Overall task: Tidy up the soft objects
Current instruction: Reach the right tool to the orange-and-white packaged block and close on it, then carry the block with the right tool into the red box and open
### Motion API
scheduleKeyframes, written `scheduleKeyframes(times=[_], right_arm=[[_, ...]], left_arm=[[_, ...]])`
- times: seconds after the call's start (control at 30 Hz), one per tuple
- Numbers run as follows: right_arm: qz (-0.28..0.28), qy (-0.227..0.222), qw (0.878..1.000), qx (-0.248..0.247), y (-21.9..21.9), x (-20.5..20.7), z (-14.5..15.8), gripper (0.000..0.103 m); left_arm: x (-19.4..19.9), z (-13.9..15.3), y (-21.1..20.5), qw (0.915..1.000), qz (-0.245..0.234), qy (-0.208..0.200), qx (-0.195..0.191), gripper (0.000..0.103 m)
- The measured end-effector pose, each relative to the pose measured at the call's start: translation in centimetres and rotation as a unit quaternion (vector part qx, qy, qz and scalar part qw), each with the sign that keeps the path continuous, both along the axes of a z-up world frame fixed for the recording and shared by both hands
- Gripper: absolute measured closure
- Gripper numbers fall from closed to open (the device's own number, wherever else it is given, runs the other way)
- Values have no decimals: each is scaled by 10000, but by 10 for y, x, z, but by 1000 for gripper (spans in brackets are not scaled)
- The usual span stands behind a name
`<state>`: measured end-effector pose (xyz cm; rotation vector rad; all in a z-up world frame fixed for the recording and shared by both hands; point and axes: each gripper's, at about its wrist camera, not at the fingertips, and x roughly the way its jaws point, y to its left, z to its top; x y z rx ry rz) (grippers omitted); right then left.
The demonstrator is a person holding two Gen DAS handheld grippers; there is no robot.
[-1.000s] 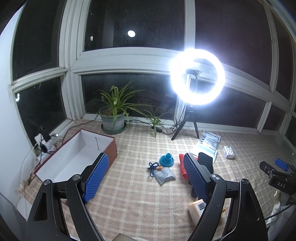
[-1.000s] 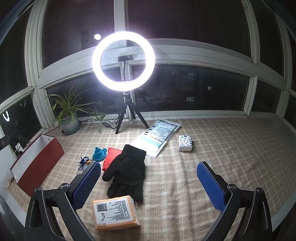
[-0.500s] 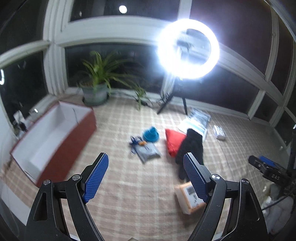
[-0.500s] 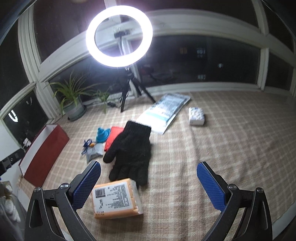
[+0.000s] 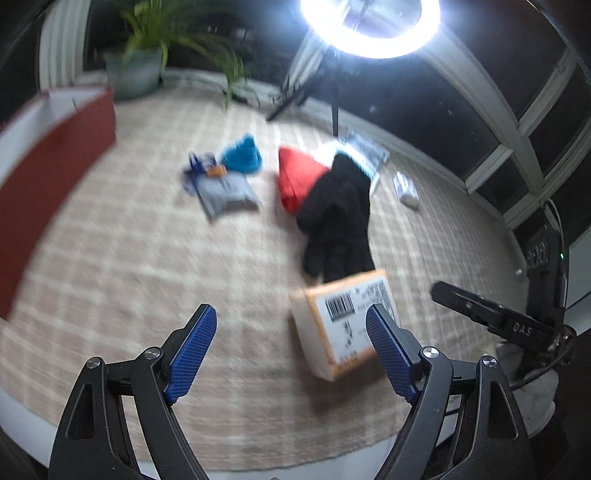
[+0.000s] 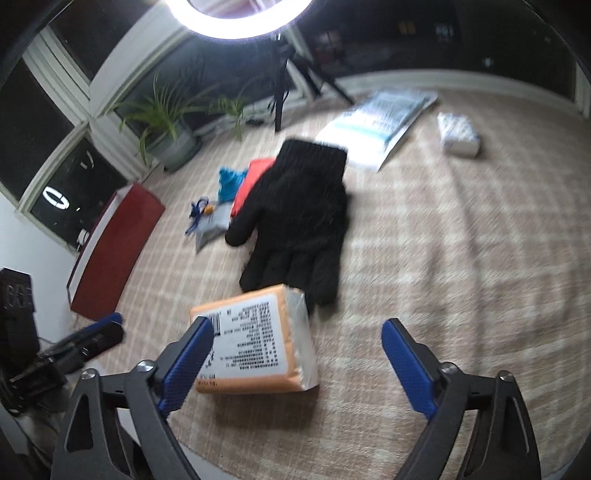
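Observation:
An orange tissue pack (image 5: 341, 321) (image 6: 258, 343) lies on the checked cloth, touching the fingertips of a black glove (image 5: 338, 212) (image 6: 295, 218). A red cloth (image 5: 297, 177) (image 6: 249, 177) lies partly under the glove. A grey pouch (image 5: 225, 192) (image 6: 208, 229) and a blue funnel (image 5: 242, 155) (image 6: 229, 181) lie to its left. My left gripper (image 5: 291, 347) is open and empty, just left of the pack. My right gripper (image 6: 295, 365) is open and empty, with the pack by its left finger. The views are blurred.
A red box with a white inside (image 5: 48, 140) (image 6: 110, 251) stands at the left. A white packet (image 6: 376, 125) and a small white pack (image 6: 458, 133) lie at the back right. A ring light on a tripod (image 5: 369, 22) and a potted plant (image 5: 140, 66) stand by the windows.
Both grippers have tilted down and moved forward toward the cloth. The tissue pack and glove now sit much closer to the fingers. Both stay open.

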<state>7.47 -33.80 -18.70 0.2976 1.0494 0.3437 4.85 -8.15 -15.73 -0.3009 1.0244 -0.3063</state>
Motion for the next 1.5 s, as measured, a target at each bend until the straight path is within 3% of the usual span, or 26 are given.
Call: scheduleKeyframes(times=[0.13, 0.37, 0.83, 1.17, 1.5], right_arm=[[195, 280, 9994, 110, 6, 8, -15, 19], [546, 734, 9954, 290, 17, 24, -37, 46], [819, 984, 9906, 479, 23, 30, -46, 58], [832, 890, 9917, 415, 28, 25, -40, 60], [896, 568, 9934, 445, 47, 19, -8, 61]], left_arm=[[-1, -19, -9, 9993, -38, 276, -260, 21], [1, -40, -25, 9974, -116, 513, -489, 32], [5, -59, -39, 9929, -254, 792, -846, 69], [5, -54, -47, 9957, -389, 604, -590, 69], [1, -28, -24, 9976, -361, 239, -533, 69]])
